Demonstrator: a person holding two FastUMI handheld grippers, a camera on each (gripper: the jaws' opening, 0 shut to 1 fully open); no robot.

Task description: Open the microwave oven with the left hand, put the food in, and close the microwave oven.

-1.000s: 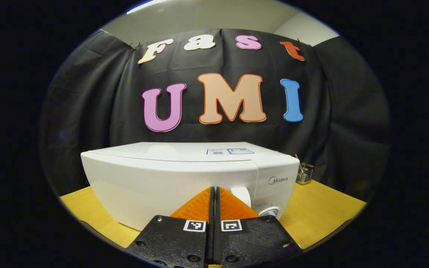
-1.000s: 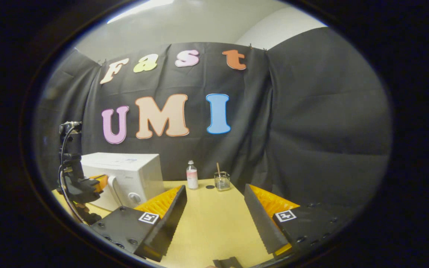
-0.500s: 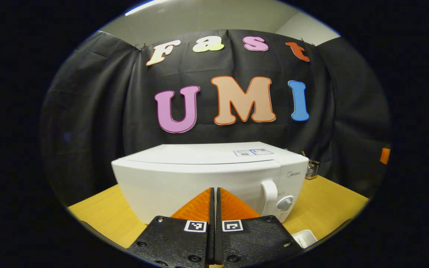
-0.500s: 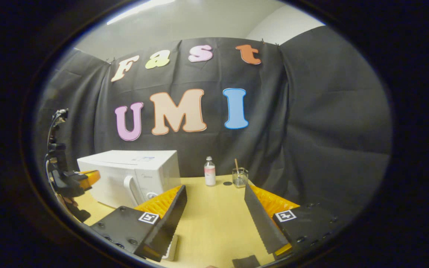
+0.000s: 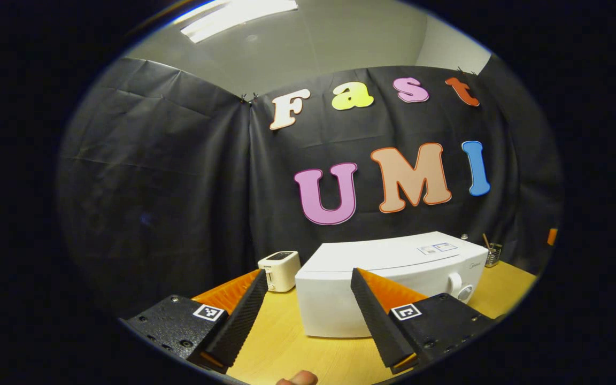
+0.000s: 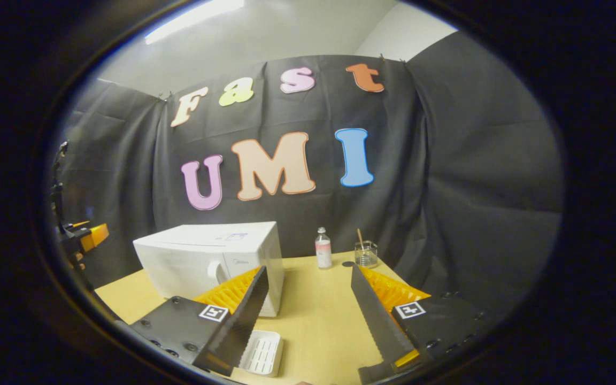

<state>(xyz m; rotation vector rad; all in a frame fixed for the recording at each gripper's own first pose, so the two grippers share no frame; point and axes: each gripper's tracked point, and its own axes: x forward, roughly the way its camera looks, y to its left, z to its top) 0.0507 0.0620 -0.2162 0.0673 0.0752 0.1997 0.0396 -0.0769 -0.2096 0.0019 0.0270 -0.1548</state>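
Standing shut on the table (image 6: 313, 321), the microwave (image 5: 393, 289) faces both spread, empty grippers, left (image 5: 305, 315) and right (image 6: 308, 315); a white tray (image 6: 262, 353) lies near.

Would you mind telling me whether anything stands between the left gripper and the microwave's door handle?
Nothing visible does: the left gripper hangs open above bare table, facing the closed microwave, whose handle sits unobstructed.

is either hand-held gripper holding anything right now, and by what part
Nothing is held. The left hand-held gripper and the right hand-held gripper both stand open, away from the closed microwave oven.
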